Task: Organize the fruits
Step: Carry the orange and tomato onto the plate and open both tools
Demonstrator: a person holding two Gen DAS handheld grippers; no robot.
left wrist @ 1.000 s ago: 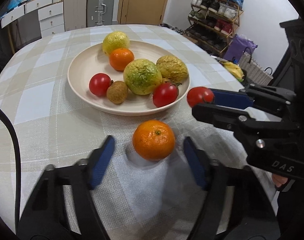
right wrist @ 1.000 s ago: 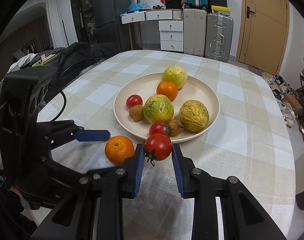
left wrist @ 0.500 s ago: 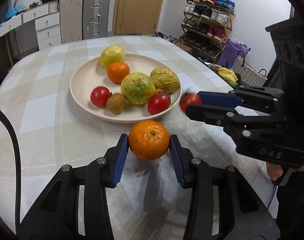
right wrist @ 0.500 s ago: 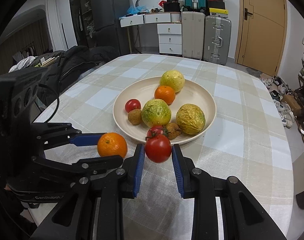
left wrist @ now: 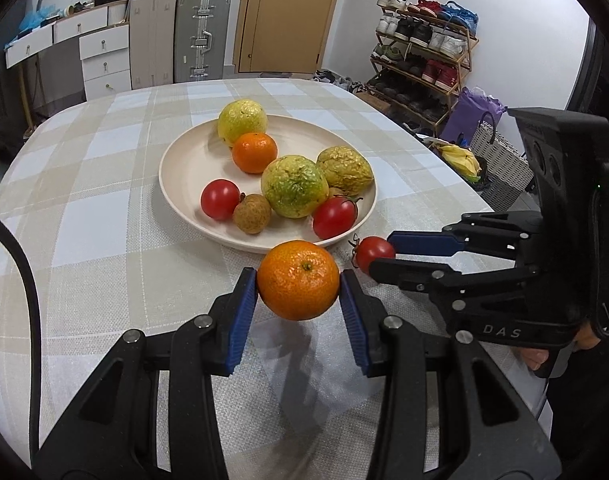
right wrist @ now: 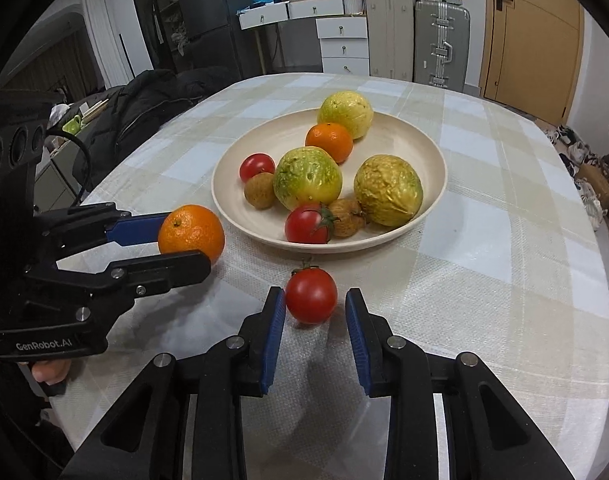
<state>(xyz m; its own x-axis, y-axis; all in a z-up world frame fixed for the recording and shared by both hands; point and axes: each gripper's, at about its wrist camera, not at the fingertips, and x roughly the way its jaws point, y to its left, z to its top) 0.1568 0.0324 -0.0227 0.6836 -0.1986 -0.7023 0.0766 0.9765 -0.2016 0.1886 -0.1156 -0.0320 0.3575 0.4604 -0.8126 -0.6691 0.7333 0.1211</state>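
Checked beige-and-white tablecloth [left wrist: 84, 208] covers a rounded table, w/ a wooden shoe rack [left wrist: 424, 52] and a tan door behind.

Left wrist view: the left gripper [left wrist: 298, 286] is clamped on a round orange mandarin [left wrist: 296, 276], blue pads pressing at its 9 and 3 o'clock. A shadow lies on the cloth well below the fruit, so it looks lifted clear, prob. for carrying. At 12 o'clock, just past it, sits the shallow cream plate [left wrist: 172, 200] holding seven fruits, incl. a second mandarin, two tomatoes and a bumpy green-yellow fruit [left wrist: 294, 186]. The plate's barest part is toward 9–10 o'clock, which seems the likeliest landing spot. From 3 o'clock the right gripper [left wrist: 378, 258] reaches in, w/ a small red tomato [left wrist: 372, 252] at its fingertips, near the plate rim.

Right wrist view: the tomato sits between the blue pads right at their tips, stem pointing to 12 o'clock. The 9 o'clock pad touches it; a thin sliver of cloth shows by the 3 o'clock pad, so the jaws are closed on it but the hold looks light. Its shadow is tight underneath, so it's low, at or just above the cloth. The plate lies at 12 o'clock, its near rim crowded by a tomato and a small brown fruit; the tomato would need to go over those. The left gripper enters from 9 o'clock, keeping the mandarin apart from the tomato so the two don't collide. A grey hard-shell suitcase [right wrist: 442, 40] stands against the far wall.
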